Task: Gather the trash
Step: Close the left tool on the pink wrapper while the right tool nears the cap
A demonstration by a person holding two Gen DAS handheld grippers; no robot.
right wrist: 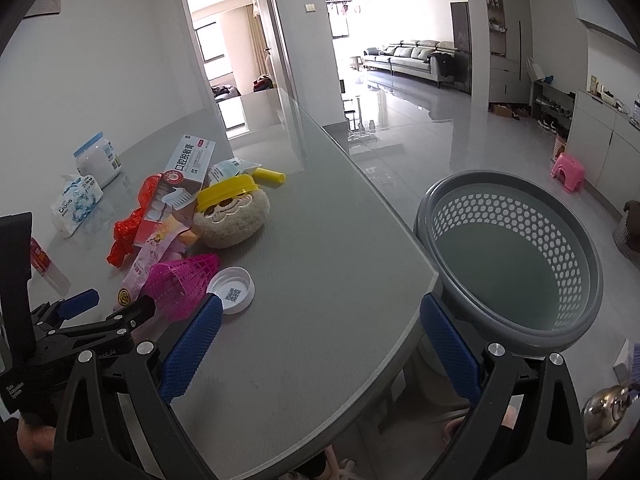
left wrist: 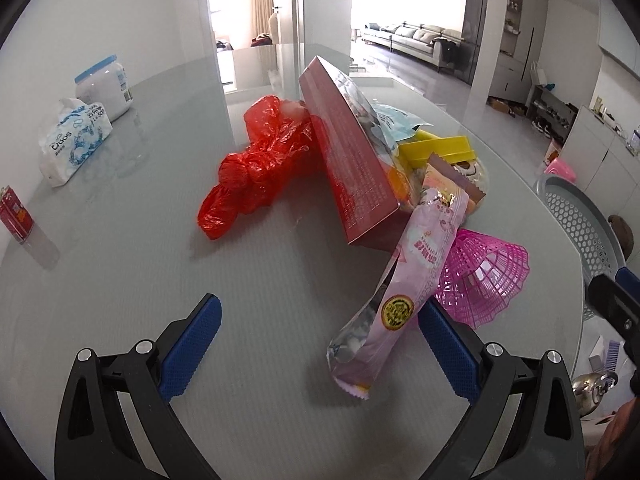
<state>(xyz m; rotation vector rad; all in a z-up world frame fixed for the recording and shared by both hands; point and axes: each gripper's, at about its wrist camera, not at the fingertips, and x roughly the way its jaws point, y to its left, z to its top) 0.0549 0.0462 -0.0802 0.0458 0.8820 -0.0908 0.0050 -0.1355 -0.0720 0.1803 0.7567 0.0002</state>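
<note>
1. The trash lay heaped on the grey table (right wrist: 320,248), toward its left half: a pink snack wrapper (left wrist: 404,280) at the near end, leaning on a red box (left wrist: 352,160), with a crumpled red plastic bag (left wrist: 256,168) to the left and a pink mesh cup (left wrist: 480,276) to the right.
2. The left gripper (left wrist: 320,344) hung wide open and held nothing; the wrapper's lower end lay between its fingers, near the right one, though contact was not clear.
3. The right gripper (right wrist: 320,344) was also spread wide and empty, over bare tabletop near the rounded front edge.
4. A white lid (right wrist: 234,290) sat just beside the mesh cup, and a round plush toy (right wrist: 234,220) with a yellow lid (right wrist: 228,192) on it lay behind.
5. The grey perforated basket (right wrist: 516,332) stood off the table's right edge, touching or just beside it, its mouth open.
6. Bare table stretched between the heap and that edge.
7. A tissue pack (left wrist: 76,140), white jar (left wrist: 106,88) and red can (left wrist: 16,216) stood well apart, far left.
</note>
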